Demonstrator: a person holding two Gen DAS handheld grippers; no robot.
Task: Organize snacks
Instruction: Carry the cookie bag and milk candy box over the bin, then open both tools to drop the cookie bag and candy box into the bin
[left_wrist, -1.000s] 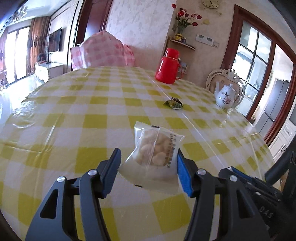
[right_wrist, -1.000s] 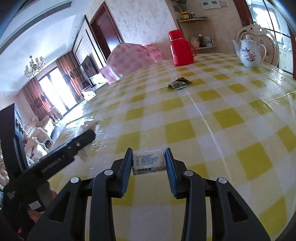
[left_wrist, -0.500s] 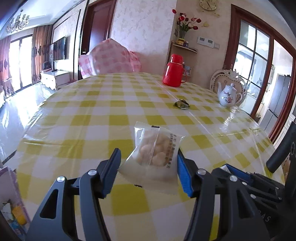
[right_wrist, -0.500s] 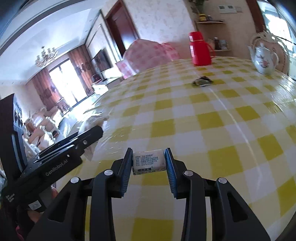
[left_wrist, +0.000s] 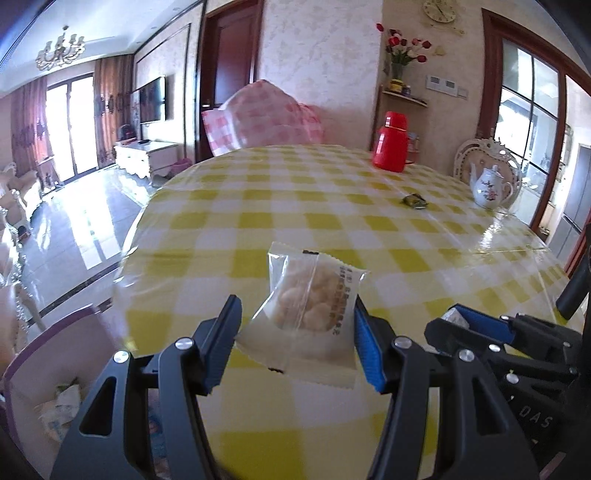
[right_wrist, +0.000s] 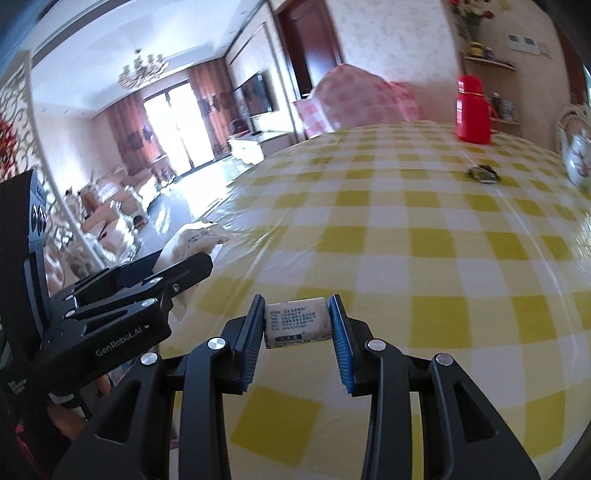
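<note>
My left tongs (left_wrist: 295, 332) are clamped on a clear cookie packet (left_wrist: 308, 308) low center, and my right tongs (right_wrist: 297, 325) pinch a small white candy block (right_wrist: 297, 326), both lifted off the counter (left_wrist: 332, 221) for carrying. I'd guess they go in the box (left_wrist: 55, 387) lower left; a green wrapper (left_wrist: 414, 201) waits far right.

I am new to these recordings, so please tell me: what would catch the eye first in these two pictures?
First, the clear cracker packet clamped in the left tongs, and the small white wrapped snack clamped in the right tongs, both above the yellow checked table. Farther back stand a red thermos and a white teapot at its right edge, with a small green wrapper lying between them.
</note>
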